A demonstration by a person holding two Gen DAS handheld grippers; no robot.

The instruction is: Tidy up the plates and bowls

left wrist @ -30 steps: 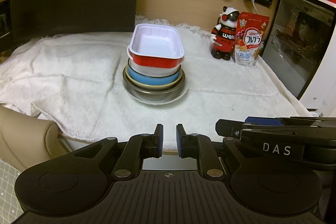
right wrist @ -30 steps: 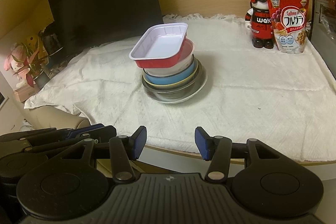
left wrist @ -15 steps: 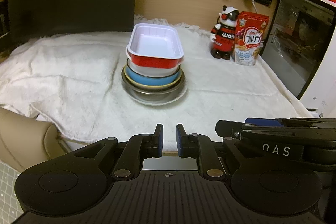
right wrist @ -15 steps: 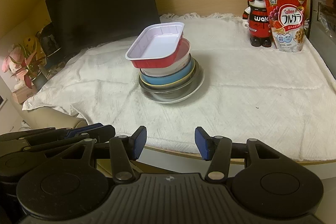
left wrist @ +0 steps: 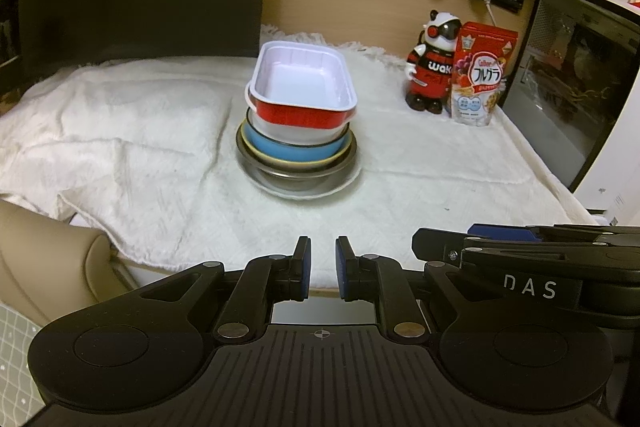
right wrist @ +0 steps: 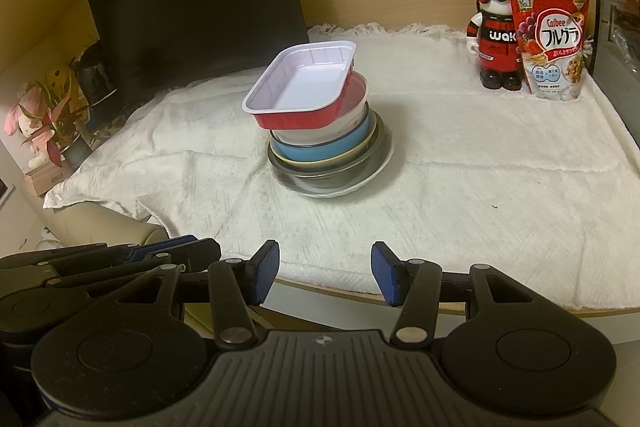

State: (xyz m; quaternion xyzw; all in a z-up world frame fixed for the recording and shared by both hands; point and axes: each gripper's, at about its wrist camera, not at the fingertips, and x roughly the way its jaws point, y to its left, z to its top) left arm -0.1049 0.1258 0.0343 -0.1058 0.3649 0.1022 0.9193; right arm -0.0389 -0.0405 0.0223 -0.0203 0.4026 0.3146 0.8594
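From my seat at the controls, the far left of the right wrist view shows a pink plush toy [right wrist: 18, 117] and a potted plant [right wrist: 56, 123] beside the table, with a dark monitor [right wrist: 192, 11] standing behind the white cloth [right wrist: 480, 187] that covers the tabletop. My left gripper [left wrist: 322, 269] hangs over the near edge of the table with its blue pads drawn close together, a narrow slit between them and nothing inside, so I call it clenched on air. In the middle of the cloth sits the stack of dishes: a white plate [left wrist: 344, 185] at the bottom, a steel bowl [left wrist: 296, 173] on it, a blue bowl [left wrist: 280, 149] inside that, a white bowl [right wrist: 320, 135] above, and a red rectangular tray [left wrist: 304, 115] with a white inside on top, overhanging the stack toward the left in the right wrist view. My right gripper [right wrist: 325, 273] is released, its pads standing well apart and empty, also at the near edge, well short of the stack. At the far right a red-and-black figurine [right wrist: 496, 39] stands touching a cereal bag [right wrist: 554, 39], next to a dark-fronted appliance [left wrist: 576, 75].
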